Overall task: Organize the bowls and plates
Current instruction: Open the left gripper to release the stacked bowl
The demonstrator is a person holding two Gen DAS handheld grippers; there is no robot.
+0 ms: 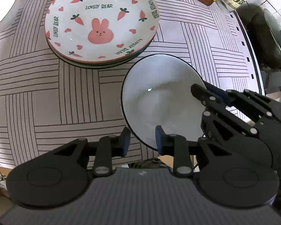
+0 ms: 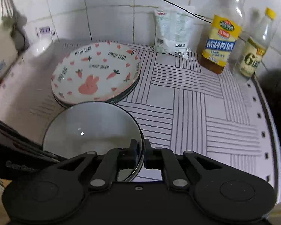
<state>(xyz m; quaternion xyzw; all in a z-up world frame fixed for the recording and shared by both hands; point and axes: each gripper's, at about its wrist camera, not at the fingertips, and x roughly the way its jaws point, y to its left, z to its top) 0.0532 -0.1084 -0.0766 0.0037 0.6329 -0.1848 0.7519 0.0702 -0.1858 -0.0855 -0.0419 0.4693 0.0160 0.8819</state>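
A white bowl with a dark rim (image 1: 163,95) (image 2: 91,127) is held tilted above the striped mat. My right gripper (image 2: 140,154) is shut on its right rim; it shows in the left wrist view (image 1: 206,91) pinching the rim. My left gripper (image 1: 142,140) is open, its fingers on either side of the bowl's near rim, one inside and one outside. A stack of plates topped by a bunny-and-carrot plate (image 1: 101,22) (image 2: 96,73) lies beyond the bowl. A white bowl (image 1: 1,5) (image 2: 40,46) sits at the far left.
Two bottles (image 2: 222,31) (image 2: 254,48) and a white packet (image 2: 173,31) stand by the tiled back wall. A dark pan (image 1: 269,39) sits beyond the mat's right edge. The striped mat (image 2: 196,112) covers the counter.
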